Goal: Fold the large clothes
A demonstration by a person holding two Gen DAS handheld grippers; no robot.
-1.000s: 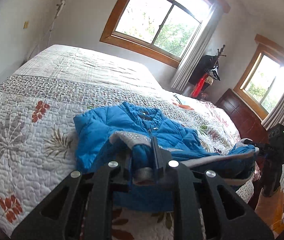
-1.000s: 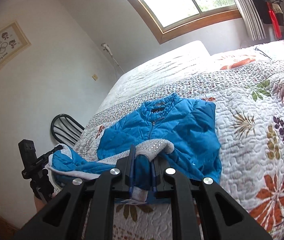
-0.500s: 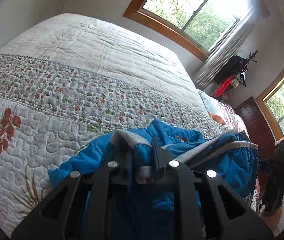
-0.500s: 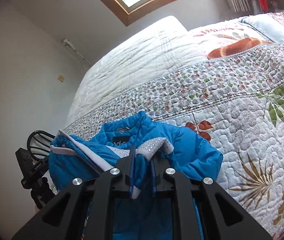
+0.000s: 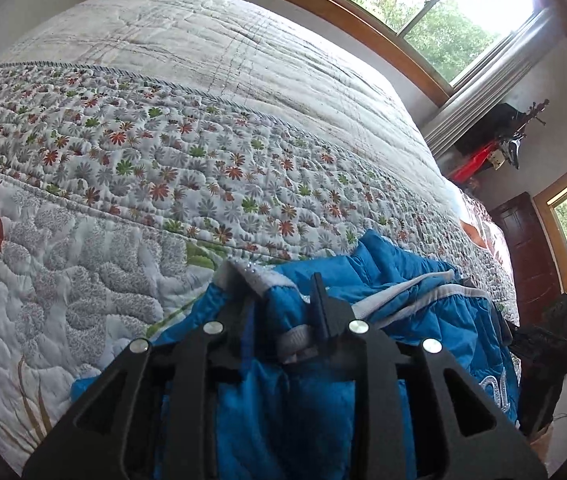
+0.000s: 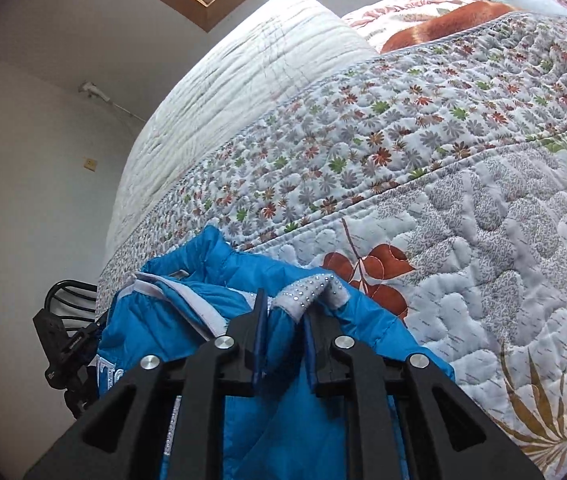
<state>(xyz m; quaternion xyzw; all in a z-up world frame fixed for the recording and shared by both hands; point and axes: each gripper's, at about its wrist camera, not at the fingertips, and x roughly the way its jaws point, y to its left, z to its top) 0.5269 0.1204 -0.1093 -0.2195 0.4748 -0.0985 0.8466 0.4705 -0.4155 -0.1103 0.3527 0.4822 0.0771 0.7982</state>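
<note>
A blue puffy jacket (image 5: 403,272) with a grey, studded hem lies bunched on the quilted bed (image 5: 203,160), its lower part folded up towards the collar. In the left wrist view my left gripper (image 5: 277,284) is opening, and the hem sits loosely between its parted jaws. The right wrist view shows the same jacket (image 6: 187,320) on the bed (image 6: 443,140). My right gripper (image 6: 285,304) is starting to open, with its pads still against the hem's other corner. Each view also catches the black body of the other tool (image 5: 551,344) (image 6: 63,352) beyond the jacket.
The floral quilt stretches far and to both sides of the jacket. A dark wooden door (image 5: 531,248), a coat rack (image 5: 499,136) and windows stand past the bed's right side. A black chair (image 6: 71,292) stands by the wall on the left. An orange-patterned pillow (image 6: 443,28) lies far off.
Both grippers carried the hem forward and down over the jacket's upper half, closer to the quilt. The left jaws now stand visibly wider apart; the right ones barely wider.
</note>
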